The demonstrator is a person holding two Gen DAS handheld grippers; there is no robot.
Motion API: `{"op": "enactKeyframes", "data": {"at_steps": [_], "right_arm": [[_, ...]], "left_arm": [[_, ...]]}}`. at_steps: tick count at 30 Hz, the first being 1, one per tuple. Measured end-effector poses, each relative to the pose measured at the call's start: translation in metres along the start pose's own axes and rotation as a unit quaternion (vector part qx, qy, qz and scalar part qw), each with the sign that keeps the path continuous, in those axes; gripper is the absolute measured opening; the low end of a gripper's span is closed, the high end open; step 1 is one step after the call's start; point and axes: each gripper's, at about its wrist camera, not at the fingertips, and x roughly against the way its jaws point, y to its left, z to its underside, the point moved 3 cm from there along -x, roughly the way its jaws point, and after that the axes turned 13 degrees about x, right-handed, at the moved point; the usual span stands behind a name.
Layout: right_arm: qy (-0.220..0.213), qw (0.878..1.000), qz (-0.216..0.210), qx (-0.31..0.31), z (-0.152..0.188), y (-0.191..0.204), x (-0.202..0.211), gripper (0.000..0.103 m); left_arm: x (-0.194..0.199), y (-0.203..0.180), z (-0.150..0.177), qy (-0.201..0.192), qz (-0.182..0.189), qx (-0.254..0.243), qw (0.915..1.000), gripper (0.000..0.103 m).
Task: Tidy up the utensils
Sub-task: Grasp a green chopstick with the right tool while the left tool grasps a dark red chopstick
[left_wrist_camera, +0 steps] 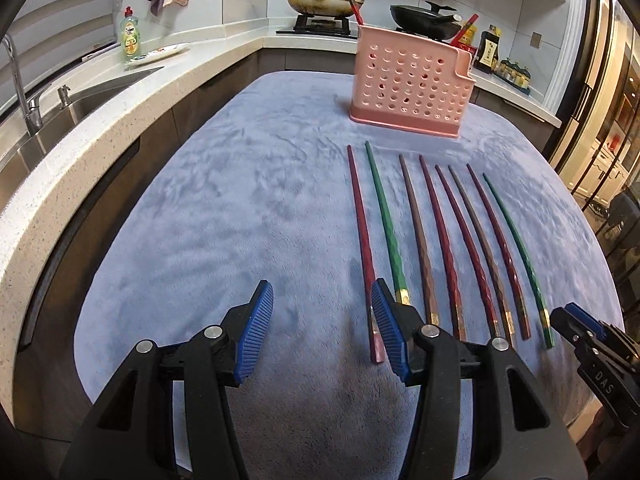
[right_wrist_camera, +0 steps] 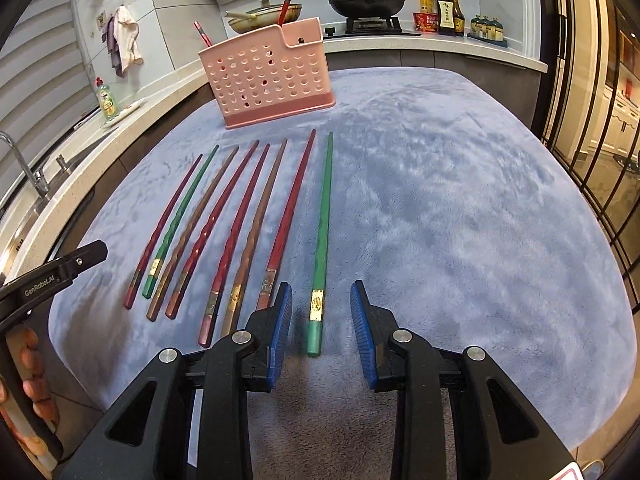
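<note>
Several chopsticks, red, green and brown, lie side by side on a blue cloth (left_wrist_camera: 240, 200). Behind them stands a pink perforated holder (left_wrist_camera: 412, 84) (right_wrist_camera: 264, 76) with two red chopsticks (right_wrist_camera: 286, 0) sticking out of it. My left gripper (left_wrist_camera: 322, 284) is open over bare cloth, its right pad just beside the leftmost dark red chopstick (left_wrist_camera: 362, 240). My right gripper (right_wrist_camera: 321, 286) is open low over the rightmost green chopstick (right_wrist_camera: 322, 220); the chopstick's thick gold-banded end lies between the pads, which do not touch it. Each gripper shows at the edge of the other's view.
A steel sink (left_wrist_camera: 80, 100) with a faucet (left_wrist_camera: 20, 80) and a green soap bottle (left_wrist_camera: 131, 36) runs along the left counter. Two pans (right_wrist_camera: 366, 4) sit on the stove at the back, with sauce bottles (right_wrist_camera: 446, 12) beside them. A glass door is on the right.
</note>
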Motion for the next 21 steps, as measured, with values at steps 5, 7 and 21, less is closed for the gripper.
{"op": "enactKeyframes", "data": {"at_steps": [5,7,21], "right_arm": [[0.007,1.000,0.004,0.006,0.003,0.003,-0.007,0.017],[0.010,1.000,0.002,0.005,0.004,0.003,-0.009,0.015],[0.012,1.000,0.004,0.009,0.009,0.003,-0.015,0.008]], "left_arm": [[-0.005,-0.001,0.008,0.008,0.004,-0.001,1.0000,0.050],[-0.007,-0.003,0.011,0.013,0.007,-0.004,0.9999,0.050],[-0.026,-0.008,0.027,0.034,0.000,-0.013,0.9993,0.050]]}}
